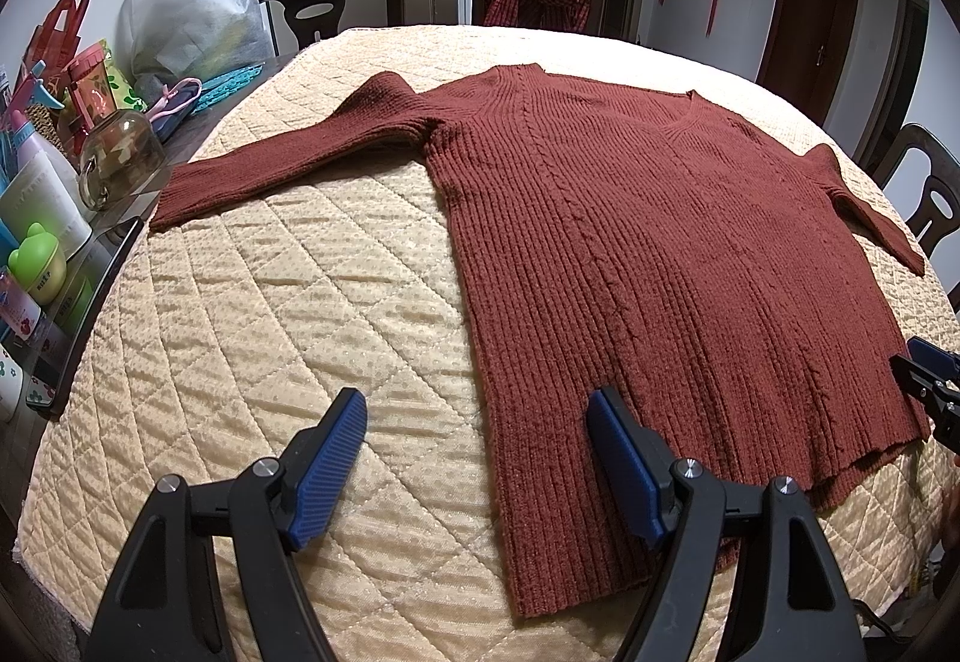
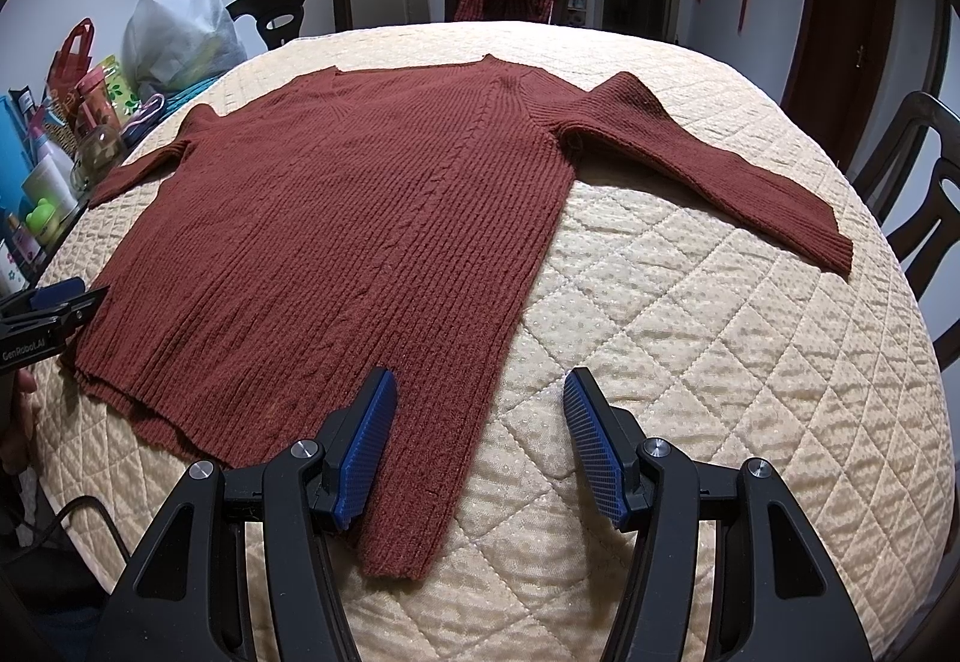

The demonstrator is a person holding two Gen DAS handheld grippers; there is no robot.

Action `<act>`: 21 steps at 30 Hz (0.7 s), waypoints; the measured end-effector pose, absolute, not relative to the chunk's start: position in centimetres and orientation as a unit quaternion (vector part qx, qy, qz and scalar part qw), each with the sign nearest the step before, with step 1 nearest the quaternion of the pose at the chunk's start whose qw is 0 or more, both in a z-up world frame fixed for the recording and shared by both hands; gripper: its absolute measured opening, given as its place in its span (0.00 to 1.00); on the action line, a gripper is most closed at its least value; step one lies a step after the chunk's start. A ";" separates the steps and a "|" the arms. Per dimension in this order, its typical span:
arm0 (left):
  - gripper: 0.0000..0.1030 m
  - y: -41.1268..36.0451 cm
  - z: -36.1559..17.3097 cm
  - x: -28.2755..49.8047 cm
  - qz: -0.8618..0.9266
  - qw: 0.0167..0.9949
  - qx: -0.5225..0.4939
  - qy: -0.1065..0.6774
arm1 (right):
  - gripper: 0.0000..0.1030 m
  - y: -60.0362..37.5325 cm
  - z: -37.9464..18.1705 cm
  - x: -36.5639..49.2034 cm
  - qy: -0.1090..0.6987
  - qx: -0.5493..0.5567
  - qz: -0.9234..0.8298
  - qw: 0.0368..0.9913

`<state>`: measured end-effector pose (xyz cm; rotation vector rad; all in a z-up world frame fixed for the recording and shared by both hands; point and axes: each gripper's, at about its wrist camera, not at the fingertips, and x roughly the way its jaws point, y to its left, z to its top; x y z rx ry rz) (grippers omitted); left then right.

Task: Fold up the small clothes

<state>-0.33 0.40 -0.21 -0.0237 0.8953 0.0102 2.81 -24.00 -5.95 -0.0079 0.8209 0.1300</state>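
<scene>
Sweater (image 1: 648, 266), rust-red ribbed knit, lies flat, sleeves spread.

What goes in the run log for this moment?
sweater flat, unfolded | left tongs open at hem | right tongs open at hem

Left gripper (image 1: 477, 425): jaws spread wide, nothing between the blue ribbed pads (image 1: 333, 467). Black finger arms enter from the bottom of the left wrist view, angled slightly downward. Also seen at the left edge of the right wrist view, pointing right.

Right gripper (image 2: 480, 407): jaws likewise spread wide, pads (image 2: 366, 449) clear of each other. Tip also visible at the right edge of the left wrist view, pointing left.

Both grippers side by side, well apart, facing forward.
</scene>
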 end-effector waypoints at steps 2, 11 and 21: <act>0.76 0.4 -0.2 -0.3 0.005 0.901 -0.012 0.433 | 0.57 -24.0 -5.9 2.8 0.399 -0.004 0.063 0.915; 0.76 0.4 -0.2 -0.4 0.005 0.901 -0.012 0.433 | 0.57 -24.0 -5.7 3.2 0.405 -0.003 0.062 0.912; 0.76 0.6 0.0 -0.1 0.000 0.897 -0.015 0.443 | 0.57 -23.9 -5.5 3.3 0.410 0.000 0.063 0.910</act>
